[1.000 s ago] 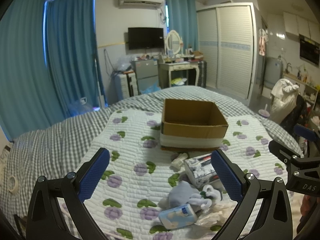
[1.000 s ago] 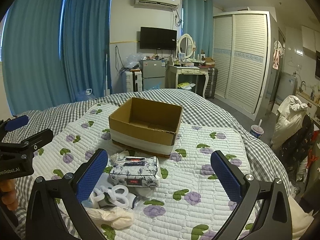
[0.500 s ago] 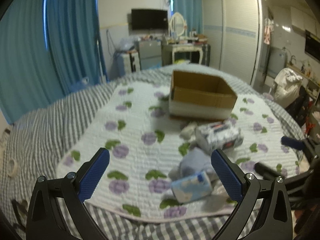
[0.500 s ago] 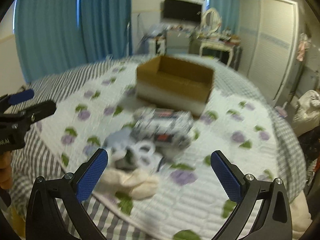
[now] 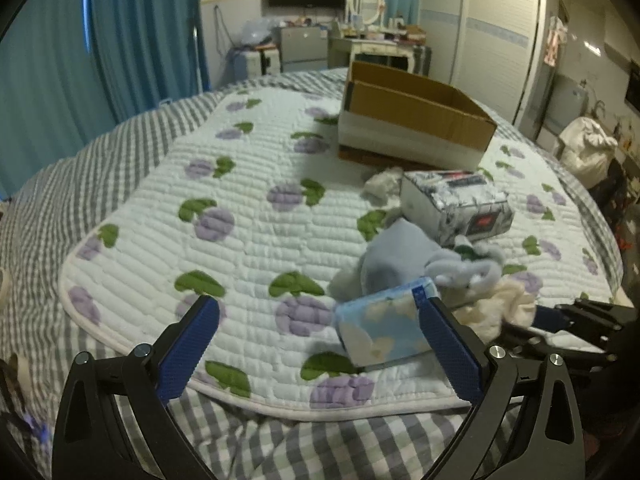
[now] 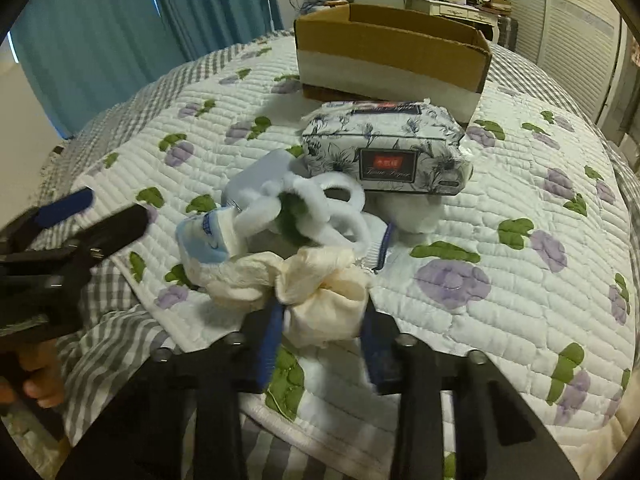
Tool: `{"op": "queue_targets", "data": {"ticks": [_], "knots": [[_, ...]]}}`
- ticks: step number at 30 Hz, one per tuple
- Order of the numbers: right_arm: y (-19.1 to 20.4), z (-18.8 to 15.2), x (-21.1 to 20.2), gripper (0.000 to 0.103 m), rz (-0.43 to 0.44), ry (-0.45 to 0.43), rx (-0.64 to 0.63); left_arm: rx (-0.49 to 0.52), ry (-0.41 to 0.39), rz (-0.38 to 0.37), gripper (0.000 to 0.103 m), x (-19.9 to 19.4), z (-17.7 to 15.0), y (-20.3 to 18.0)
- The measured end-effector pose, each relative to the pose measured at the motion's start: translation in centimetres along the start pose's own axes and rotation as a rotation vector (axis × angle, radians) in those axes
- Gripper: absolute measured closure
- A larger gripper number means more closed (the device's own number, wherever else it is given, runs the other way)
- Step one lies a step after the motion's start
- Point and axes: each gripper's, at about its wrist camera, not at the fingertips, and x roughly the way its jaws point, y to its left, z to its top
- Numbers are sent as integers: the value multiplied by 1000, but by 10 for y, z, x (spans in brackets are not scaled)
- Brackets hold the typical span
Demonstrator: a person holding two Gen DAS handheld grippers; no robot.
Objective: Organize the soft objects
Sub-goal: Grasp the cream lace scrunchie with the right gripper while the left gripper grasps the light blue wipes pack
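Note:
A pile of soft things lies on the quilt before an open cardboard box: a floral tissue pack, a pale blue cloth, a white fluffy item, a small blue tissue packet and a cream cloth. My right gripper is shut on the cream cloth at the pile's near edge. My left gripper is open and empty, its right finger beside the blue packet.
The flowered white quilt lies on a grey checked bed cover. Blue curtains hang at the left. A dresser and wardrobe stand behind the bed. The left gripper also shows at the left of the right wrist view.
Both grippers have come down and closer to the pile. The right gripper has closed from wide open onto the cream cloth. The left gripper stays open.

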Motion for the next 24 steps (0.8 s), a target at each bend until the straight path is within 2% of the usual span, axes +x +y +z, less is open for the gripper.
{"op": "queue_targets", "data": {"ticks": [4, 10, 13, 15, 18, 20, 21, 24], "knots": [[-16, 3, -26, 76, -9, -65, 18, 4, 19, -27, 2, 6, -2, -8], [-50, 16, -49, 76, -85, -151, 56, 38, 89, -86, 2, 26, -4, -32], [-62, 18, -47, 76, -85, -151, 78, 38, 124, -84, 2, 39, -3, -36], [-64, 17, -42, 76, -80, -145, 80, 23, 150, -52, 2, 49, -3, -34], [-64, 17, -35, 76, -67, -138, 70, -2, 182, -73, 3, 60, -3, -31], [-64, 18, -31, 76, -56, -136, 62, 8, 209, -94, 8, 68, -4, -33], [-64, 18, -30, 76, -54, -135, 61, 11, 226, -111, 24, 72, -5, -34], [-64, 19, -30, 76, -45, -135, 58, 11, 241, -134, 26, 72, -6, -33]]}}
